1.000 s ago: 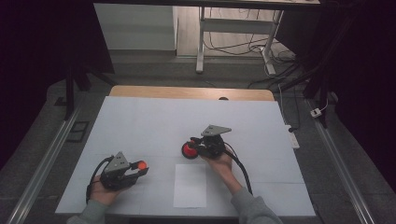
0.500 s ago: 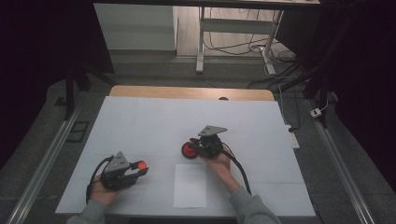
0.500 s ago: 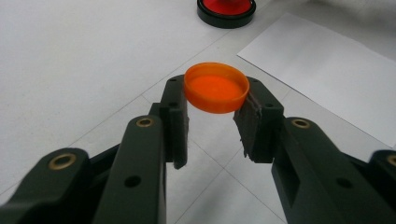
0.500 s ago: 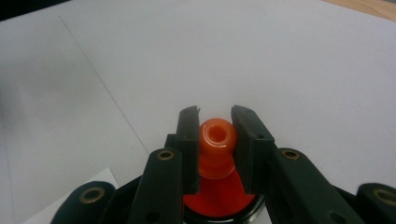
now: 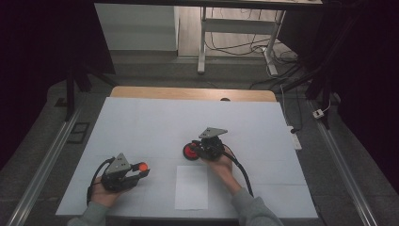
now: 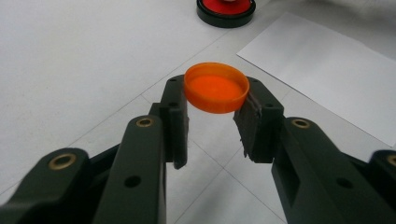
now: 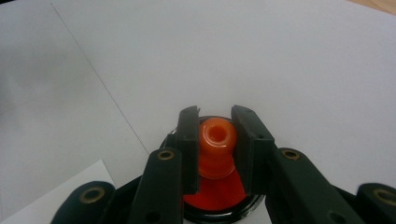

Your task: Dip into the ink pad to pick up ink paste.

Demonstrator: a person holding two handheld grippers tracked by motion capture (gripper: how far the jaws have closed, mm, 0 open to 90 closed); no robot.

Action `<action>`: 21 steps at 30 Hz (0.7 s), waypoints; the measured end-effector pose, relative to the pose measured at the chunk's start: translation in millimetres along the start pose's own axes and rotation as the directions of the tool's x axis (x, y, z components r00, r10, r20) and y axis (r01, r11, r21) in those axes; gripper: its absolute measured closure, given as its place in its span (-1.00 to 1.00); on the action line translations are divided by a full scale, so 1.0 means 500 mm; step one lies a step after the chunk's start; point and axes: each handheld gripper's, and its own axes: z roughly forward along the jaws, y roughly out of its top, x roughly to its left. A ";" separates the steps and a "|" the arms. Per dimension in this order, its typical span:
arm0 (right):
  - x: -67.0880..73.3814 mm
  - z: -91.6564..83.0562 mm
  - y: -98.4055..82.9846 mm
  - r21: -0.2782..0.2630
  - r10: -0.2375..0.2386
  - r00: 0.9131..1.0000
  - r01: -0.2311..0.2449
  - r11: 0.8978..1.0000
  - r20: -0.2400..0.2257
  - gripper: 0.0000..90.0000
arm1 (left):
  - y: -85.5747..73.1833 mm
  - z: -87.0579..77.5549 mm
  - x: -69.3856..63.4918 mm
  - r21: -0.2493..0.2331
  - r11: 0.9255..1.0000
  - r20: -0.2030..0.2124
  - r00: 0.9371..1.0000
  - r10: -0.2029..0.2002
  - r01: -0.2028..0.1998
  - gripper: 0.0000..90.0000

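While my left tongs (image 6: pixel 212 123) pinch the orange cap (image 6: pixel 216 87) by its rim, clear of the worktop (image 5: pixel 141 122) near its front-left corner, my right tongs (image 7: pixel 214 154) are closed on the orange neck (image 7: pixel 215 147) of the bottle (image 5: pixel 191 151), a red, black-rimmed thing near the middle of the worktop. A white sheet (image 5: pixel 192 187) lies by the front edge, between my hands.

The cap looks light, thin and stiff, smooth enough to squirt out if I squeeze off-centre, so opposite points on the rim seem the right hold. The neck looks like soft plastic that could buckle; I judge a firm hold low on it best, to steady it for the cap.
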 end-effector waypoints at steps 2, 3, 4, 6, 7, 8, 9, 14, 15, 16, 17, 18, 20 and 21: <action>0.001 0.003 -0.002 0.009 -0.013 1.000 0.013 1.000 0.005 0.62 | 0.000 0.000 0.000 0.000 1.000 0.001 1.000 0.000 0.000 0.44; 0.002 0.004 -0.003 0.005 -0.017 1.000 0.017 1.000 0.005 0.62 | 0.000 0.000 0.000 0.000 1.000 0.001 1.000 0.000 0.000 0.44; 0.003 0.004 -0.002 0.006 -0.020 1.000 0.020 1.000 0.006 0.62 | 0.000 0.000 0.000 0.000 1.000 0.002 1.000 0.000 0.000 0.44; 0.005 0.004 -0.004 0.007 -0.028 1.000 0.028 1.000 0.012 0.62 | 0.000 0.000 0.000 0.002 1.000 0.001 1.000 0.000 0.000 0.44; 0.005 0.004 -0.004 0.006 -0.034 0.999 0.034 0.999 0.013 0.62 | 0.000 0.000 0.000 0.001 1.000 0.001 1.000 0.000 0.000 0.44; 0.005 0.005 -0.004 0.006 -0.038 0.999 0.038 0.999 0.013 0.62 | 0.000 0.000 0.000 -0.001 1.000 0.001 1.000 -0.001 0.001 0.44; 0.005 0.005 -0.005 0.006 -0.039 0.999 0.039 0.999 0.013 0.63 | 0.000 -0.001 0.000 -0.001 1.000 0.000 1.000 -0.002 0.002 0.44; 0.006 0.005 -0.007 -0.002 -0.033 0.999 0.033 0.999 0.012 0.63 | 0.000 -0.001 -0.001 -0.002 1.000 0.002 1.000 -0.002 0.002 0.44; 0.006 0.004 -0.008 -0.001 -0.040 0.999 0.040 0.999 0.015 0.63 | 0.000 -0.001 -0.001 -0.001 1.000 0.001 1.000 -0.001 0.001 0.44; 0.006 0.004 -0.008 -0.003 -0.043 0.999 0.043 0.999 0.016 0.63 | 0.000 -0.001 -0.001 0.000 1.000 0.003 1.000 0.000 0.000 0.44; 0.007 0.004 -0.009 -0.004 -0.046 0.999 0.046 0.999 0.017 0.63 | 0.000 -0.001 -0.001 0.000 1.000 0.002 1.000 -0.001 0.001 0.44; 0.008 0.004 -0.010 -0.008 -0.052 0.998 0.052 0.999 0.019 0.63 | 0.000 -0.001 -0.001 0.000 1.000 0.003 1.000 -0.001 0.001 0.44; 0.008 0.004 -0.011 -0.015 -0.051 0.999 0.052 0.999 0.018 0.63 | 0.000 -0.002 -0.001 -0.002 1.000 0.003 1.000 -0.003 0.003 0.44; 0.008 0.004 -0.012 -0.016 -0.053 0.998 0.053 0.998 0.019 0.63 | 0.000 -0.002 -0.001 -0.002 1.000 0.003 1.000 -0.003 0.003 0.44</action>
